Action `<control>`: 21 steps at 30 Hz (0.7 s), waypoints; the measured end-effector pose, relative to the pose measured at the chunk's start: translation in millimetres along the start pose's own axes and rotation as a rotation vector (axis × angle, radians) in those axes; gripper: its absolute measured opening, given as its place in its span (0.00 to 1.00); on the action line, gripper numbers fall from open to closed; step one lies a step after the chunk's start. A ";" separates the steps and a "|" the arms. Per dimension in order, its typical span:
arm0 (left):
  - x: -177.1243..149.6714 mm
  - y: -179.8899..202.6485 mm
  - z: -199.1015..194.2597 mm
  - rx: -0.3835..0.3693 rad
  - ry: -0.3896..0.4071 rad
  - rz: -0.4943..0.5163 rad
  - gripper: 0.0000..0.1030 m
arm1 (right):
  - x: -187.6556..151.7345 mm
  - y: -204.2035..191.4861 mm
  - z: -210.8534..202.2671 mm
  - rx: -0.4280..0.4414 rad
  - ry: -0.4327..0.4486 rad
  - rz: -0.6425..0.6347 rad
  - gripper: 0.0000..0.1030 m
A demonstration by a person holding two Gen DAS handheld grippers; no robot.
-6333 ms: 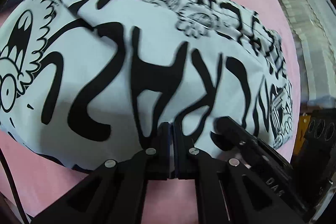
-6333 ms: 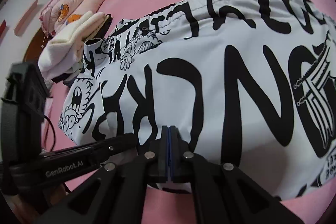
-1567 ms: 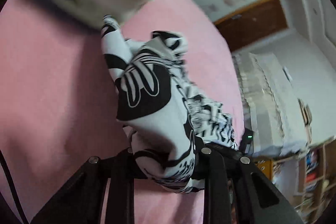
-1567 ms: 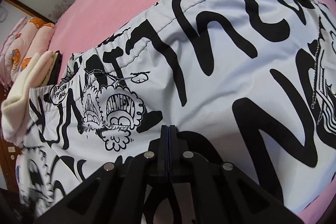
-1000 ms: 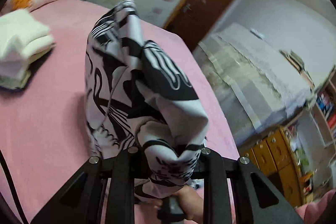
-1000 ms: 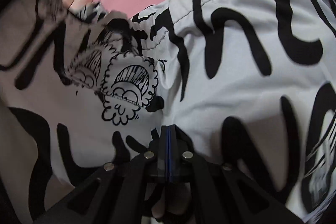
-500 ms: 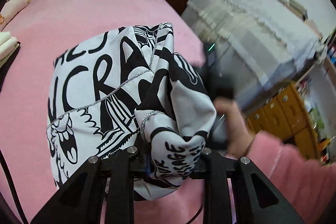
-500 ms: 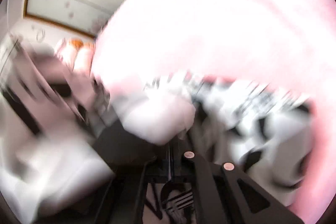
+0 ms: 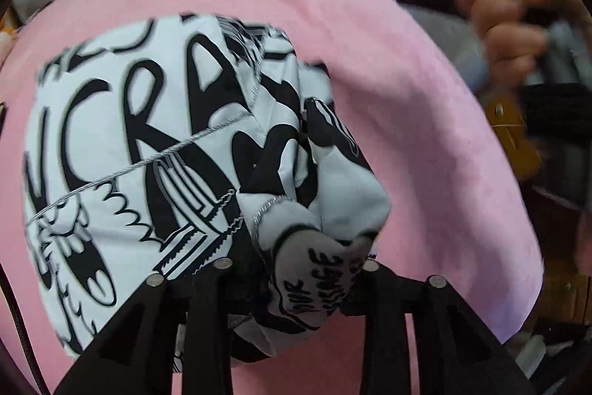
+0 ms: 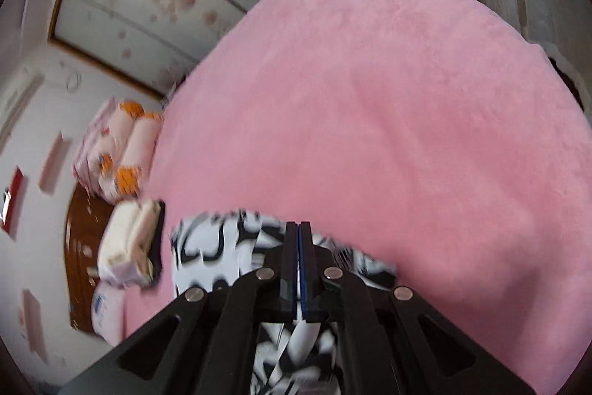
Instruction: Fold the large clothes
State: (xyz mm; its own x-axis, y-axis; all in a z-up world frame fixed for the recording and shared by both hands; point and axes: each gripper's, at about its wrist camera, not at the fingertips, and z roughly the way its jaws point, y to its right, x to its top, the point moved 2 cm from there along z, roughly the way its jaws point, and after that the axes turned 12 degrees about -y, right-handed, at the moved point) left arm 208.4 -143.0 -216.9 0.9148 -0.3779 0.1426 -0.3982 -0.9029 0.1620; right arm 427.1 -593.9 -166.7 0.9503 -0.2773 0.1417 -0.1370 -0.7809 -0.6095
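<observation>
A wide pink bed cover (image 10: pixel 388 106) fills most of both my wrist views. On it lies the black-and-white printed garment (image 9: pixel 122 150), partly folded, with large black letters and cartoon faces across its pale cloth. Seen from my left wrist, its flat part spreads to the left of my tool, and one bunched end rises straight into my left gripper (image 9: pixel 296 269). That bunch sits between the two fingers, which have just been opening; the cloth seems still caught there, though I cannot tell how firmly the pads press.

My right gripper (image 10: pixel 299 265) is clenched, fingers together with nothing between them. From that wrist the garment lies just behind and under the fingertips, at the near edge of the bed.

To its left sits a cream folded stack (image 10: pixel 127 243), and farther along, rolled pink and orange bedding (image 10: pixel 122 143) by the wall.

At the upper right of the left view, a hand (image 9: pixel 510 24) grips a dark handle, blurred. The garment's lower edge is hidden behind my gripper frames.
</observation>
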 end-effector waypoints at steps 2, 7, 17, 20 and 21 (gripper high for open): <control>1.1 2.7 10.8 -0.006 -0.045 0.027 0.41 | -12.6 -3.2 3.6 -0.015 -0.045 -0.018 0.00; 2.3 -8.6 -12.8 -0.148 -0.035 0.040 0.65 | -34.9 -4.0 14.3 -0.059 -0.161 -0.007 0.00; -27.3 -93.0 -92.6 -0.147 -0.002 -0.074 0.80 | -70.3 -29.9 29.1 -0.050 -0.325 0.032 0.28; -36.6 -135.8 -103.3 -0.094 -0.009 -0.165 0.80 | -86.0 -40.3 40.1 -0.124 -0.376 0.010 0.40; -40.7 -153.2 -105.5 -0.076 -0.012 -0.210 0.81 | -90.7 -40.2 42.0 -0.149 -0.390 0.007 0.40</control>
State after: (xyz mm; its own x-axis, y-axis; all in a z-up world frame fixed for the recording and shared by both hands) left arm 225.1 32.4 -144.5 0.9786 -0.1863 0.0869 -0.2028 -0.9442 0.2597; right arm 358.2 -513.8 -187.8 0.9799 -0.0723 -0.1858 -0.1555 -0.8603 -0.4856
